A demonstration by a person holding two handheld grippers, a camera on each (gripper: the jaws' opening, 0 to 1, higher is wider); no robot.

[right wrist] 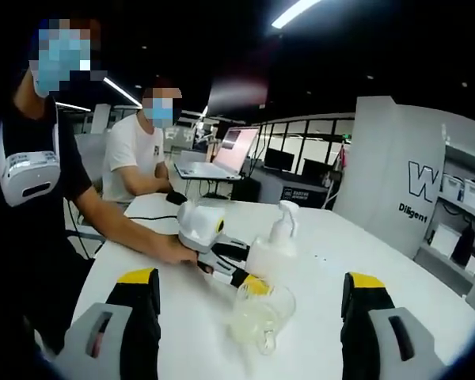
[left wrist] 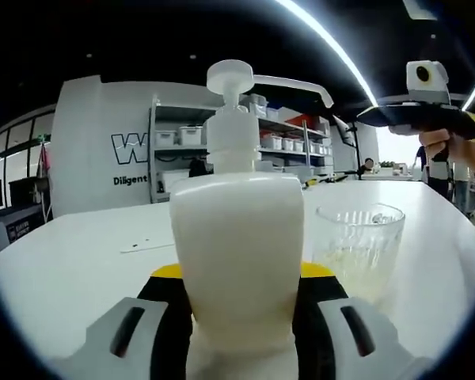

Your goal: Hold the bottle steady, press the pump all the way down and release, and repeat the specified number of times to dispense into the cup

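Now: left tongs [left wrist: 241,332] clamped on pump bottle [left wrist: 237,253] | cup [left wrist: 358,249] beside it on tabletop [left wrist: 71,261] | right tongs [right wrist: 249,317] apart, raised

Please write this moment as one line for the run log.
left hand-held gripper: shut on pump bottle | right hand-held gripper: open, apart from bottle | pump: up | cup: beside bottle, some pale liquid inside

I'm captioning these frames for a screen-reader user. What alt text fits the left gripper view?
A hand-held gripper clamps a white pump bottle upright on a white table, its spout over a glass cup holding a little pale liquid. The other hand-held gripper hovers upper right, above the table.
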